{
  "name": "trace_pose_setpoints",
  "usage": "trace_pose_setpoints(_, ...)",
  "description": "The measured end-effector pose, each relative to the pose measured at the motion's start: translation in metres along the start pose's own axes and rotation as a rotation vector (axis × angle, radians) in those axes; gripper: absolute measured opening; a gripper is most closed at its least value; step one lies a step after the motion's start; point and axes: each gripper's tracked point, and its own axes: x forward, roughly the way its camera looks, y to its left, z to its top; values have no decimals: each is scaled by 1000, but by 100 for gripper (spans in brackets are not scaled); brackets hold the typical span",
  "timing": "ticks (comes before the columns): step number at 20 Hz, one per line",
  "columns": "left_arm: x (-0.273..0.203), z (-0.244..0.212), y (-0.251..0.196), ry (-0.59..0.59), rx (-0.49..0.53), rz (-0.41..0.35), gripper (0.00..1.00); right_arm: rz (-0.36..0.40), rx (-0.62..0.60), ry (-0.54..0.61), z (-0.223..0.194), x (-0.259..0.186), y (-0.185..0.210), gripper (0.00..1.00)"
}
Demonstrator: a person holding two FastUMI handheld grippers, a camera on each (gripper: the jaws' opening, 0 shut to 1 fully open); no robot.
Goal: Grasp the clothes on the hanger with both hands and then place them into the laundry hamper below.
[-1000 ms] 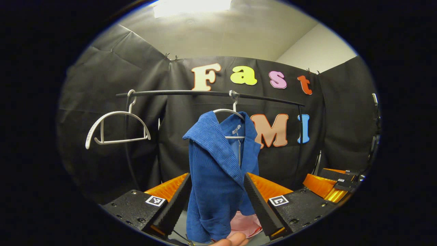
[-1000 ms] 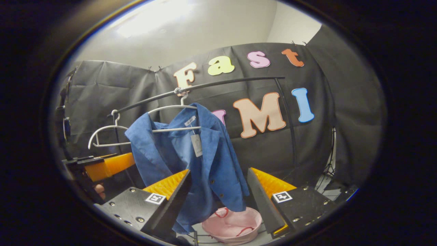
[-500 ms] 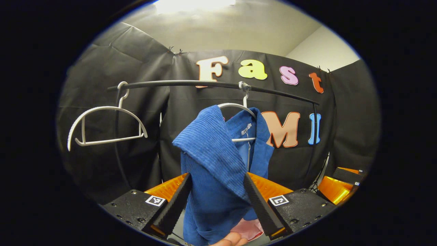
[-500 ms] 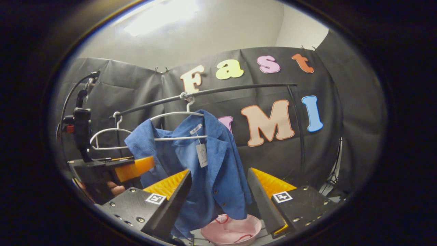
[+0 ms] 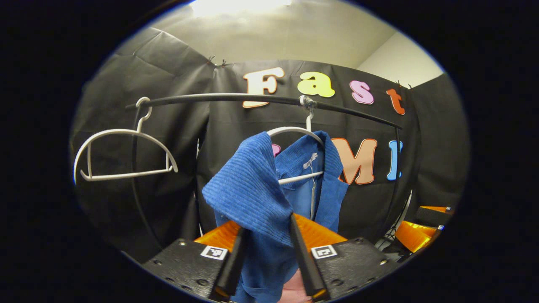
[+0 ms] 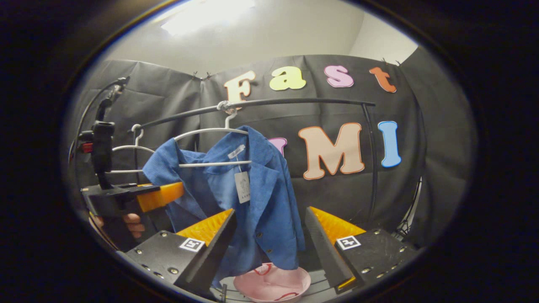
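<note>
My left gripper (image 5: 264, 256) pinches the jacket (image 5: 252, 198) shoulder at centre frame; my right gripper (image 6: 269, 240) gapes, needing the other side.

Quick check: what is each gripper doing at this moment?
Left gripper: fingers closed in on the blue jacket, gripping its shoulder fabric.
Right gripper: open, the jacket's front hanging between its fingers, not gripped.

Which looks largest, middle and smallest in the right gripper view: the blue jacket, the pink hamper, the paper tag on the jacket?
As they look in the right gripper view:
1. blue jacket, by far the largest
2. pink hamper, partly cut off at the bottom, so its whole size is unsure
3. paper tag, the smallest
</note>
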Motion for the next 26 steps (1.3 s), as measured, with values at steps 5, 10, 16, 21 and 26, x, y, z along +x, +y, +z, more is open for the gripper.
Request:
trace_pose_setpoints(5,-4,-3,8,6,-32,-56,3,33,0,27,-9,39,6,96)
trace_pose_setpoints(10,-27,13,17,-24,-16,-106,0,62,13,54,-21,91,23,98)
trace_pose_setpoints(16,-44,20,23,10,-97,-197,0,61,10,-1,-21,141,35,98)
trace_pose_setpoints(21,-47,4,14,4,-81,-204,0,70,6,-14,-34,173,41,98)
trace_pose_setpoints(26,-37,-27,-12,25,-52,-189,29,9,-38,-25,-42,211,28,96)
